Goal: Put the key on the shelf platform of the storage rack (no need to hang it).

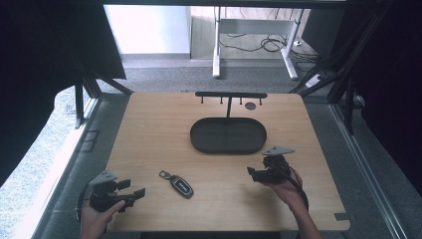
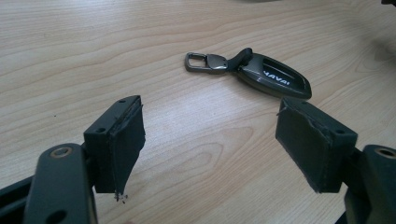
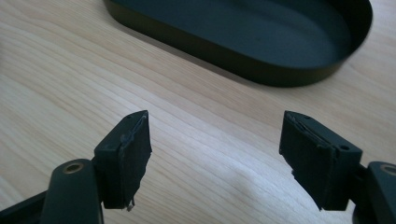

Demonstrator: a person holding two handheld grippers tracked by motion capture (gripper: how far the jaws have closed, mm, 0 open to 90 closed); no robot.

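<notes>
A dark car key fob [image 1: 181,186] with a metal clip lies on the wooden table [image 1: 149,134] near the front, left of centre. In the left gripper view the fob [image 2: 273,77] lies just beyond the open jaws. My left gripper [image 1: 134,191] is held at the front left corner and points right toward the fob, open with nothing between the pads. My right gripper [image 1: 252,173] hovers at the front right, pointing left, open and empty. A black oval tray [image 1: 196,142] sits at mid-table; its rim [image 3: 261,72] lies ahead of my right gripper [image 3: 215,158].
A black T-shaped rack [image 1: 230,94] with small hooks stands at the table's far edge behind the tray. A small round mark [image 1: 250,105] is beside it. Bare wood lies between the fob and the right gripper. Dark frame posts flank the table.
</notes>
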